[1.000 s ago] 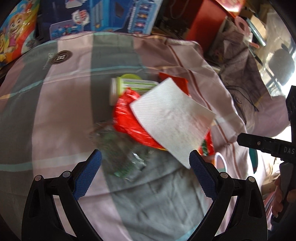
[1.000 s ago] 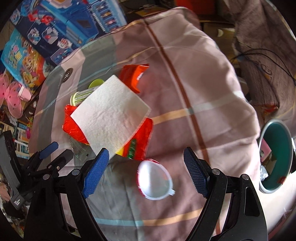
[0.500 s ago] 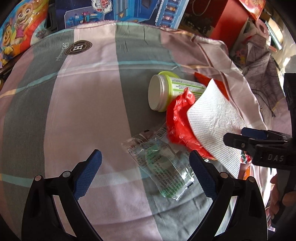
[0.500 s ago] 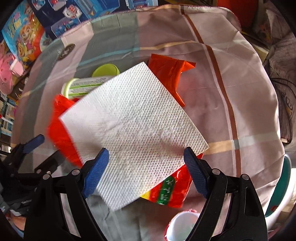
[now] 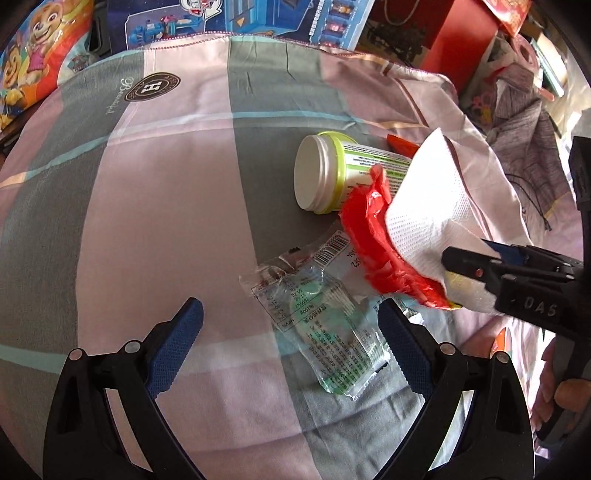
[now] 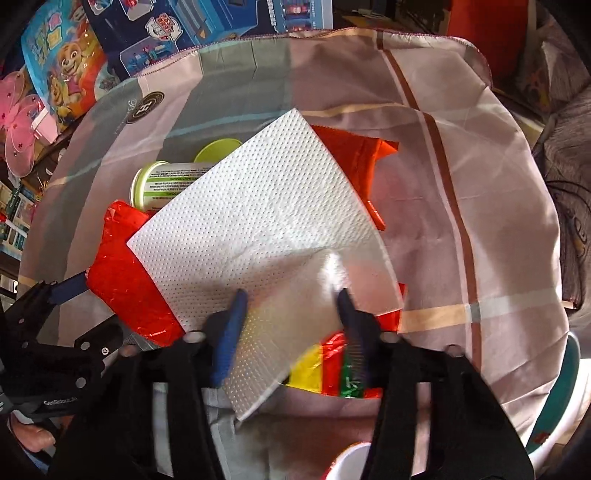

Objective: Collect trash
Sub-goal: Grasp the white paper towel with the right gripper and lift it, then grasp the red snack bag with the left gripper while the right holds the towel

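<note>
A white paper napkin (image 6: 255, 225) lies over a red snack bag (image 6: 133, 291) on the checked cloth. My right gripper (image 6: 290, 306) has its jaws half closed around the napkin's near edge, which lifts between the pads; it also shows in the left wrist view (image 5: 480, 266). A lime-lidded tub (image 5: 325, 173) lies on its side behind the bag. A clear green-printed wrapper (image 5: 325, 325) lies flat in front of my left gripper (image 5: 291, 332), which is open and empty above the cloth. An orange wrapper (image 6: 354, 155) sits behind the napkin.
A teal bin (image 6: 561, 391) stands at the right past the cloth's edge. A white cup (image 6: 351, 461) with a red rim sits at the near edge. Toy boxes (image 5: 258, 18) and a grey garment (image 5: 528, 122) crowd the far side.
My right gripper has moved in onto the napkin and its jaws have narrowed from wide open. My left gripper has shifted left, bringing the clear wrapper before it.
</note>
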Demonstrator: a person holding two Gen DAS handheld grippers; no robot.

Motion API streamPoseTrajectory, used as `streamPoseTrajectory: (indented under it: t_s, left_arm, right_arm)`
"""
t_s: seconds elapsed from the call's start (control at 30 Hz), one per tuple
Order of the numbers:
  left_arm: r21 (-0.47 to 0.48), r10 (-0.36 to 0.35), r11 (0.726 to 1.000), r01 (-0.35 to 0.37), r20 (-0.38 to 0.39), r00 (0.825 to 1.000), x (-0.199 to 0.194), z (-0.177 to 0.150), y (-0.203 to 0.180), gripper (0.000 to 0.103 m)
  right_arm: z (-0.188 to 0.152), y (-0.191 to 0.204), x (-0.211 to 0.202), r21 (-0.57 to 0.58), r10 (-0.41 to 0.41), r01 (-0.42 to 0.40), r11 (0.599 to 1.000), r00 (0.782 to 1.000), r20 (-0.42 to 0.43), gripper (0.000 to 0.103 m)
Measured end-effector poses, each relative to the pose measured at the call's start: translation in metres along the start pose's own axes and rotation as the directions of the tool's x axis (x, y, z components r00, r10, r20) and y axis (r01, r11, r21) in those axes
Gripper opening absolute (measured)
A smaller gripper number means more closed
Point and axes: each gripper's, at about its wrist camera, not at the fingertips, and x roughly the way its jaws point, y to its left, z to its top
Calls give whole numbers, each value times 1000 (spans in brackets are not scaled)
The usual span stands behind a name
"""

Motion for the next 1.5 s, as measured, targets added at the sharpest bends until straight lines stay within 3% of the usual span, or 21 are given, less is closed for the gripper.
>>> streamPoseTrajectory:
  t_s: [0.03, 0.07, 0.17, 0.63, 0.8, 1.0, 1.13, 1.4, 1.5]
  left_arm:
    - [5, 4, 1000, -4, -1, 1000, 0, 0, -2, 96]
    - [12, 6, 1000, -6, -2, 1000, -1, 0, -4, 96]
    - [31, 3, 1000, -3, 1, 1000, -3, 1, -13, 95]
    - [215, -44, 976, 41, 7, 999, -13, -6, -88, 95]
    - [299, -13, 954, 5, 25, 1000, -14, -8, -118, 96]
    - [427, 43, 903, -58, 45, 998, -6, -12, -156, 95]
    - [484, 113, 864, -137, 78, 991, 0, -9, -174, 96]
    - [448, 142, 878, -167, 90, 986, -4, 12, -163, 96]
    - [464, 212, 851, -245, 123, 969, 2, 17, -166, 96]
  right_arm:
    - [-1, -2, -2, 1, 5, -5, 1000, 1000, -2, 17]
    - [-2, -5, -3, 7, 14, -14, 1000, 1000, -3, 11]
    - [-7, -15, -5, 20, 34, -34, 999, 999, -8, 6]
    - [-31, -95, -51, 176, 35, -48, 983, 996, 76, 4]
    - [-46, -123, -60, 224, 42, -61, 973, 995, 89, 4]
    - [-55, -144, -68, 262, 72, -99, 960, 991, 111, 4]
    - [-58, -155, -75, 275, 74, -107, 956, 989, 127, 4]
    - [-63, -177, -71, 313, 94, -132, 940, 986, 134, 4]
    - [-64, -178, -68, 318, 108, -146, 937, 985, 133, 4]
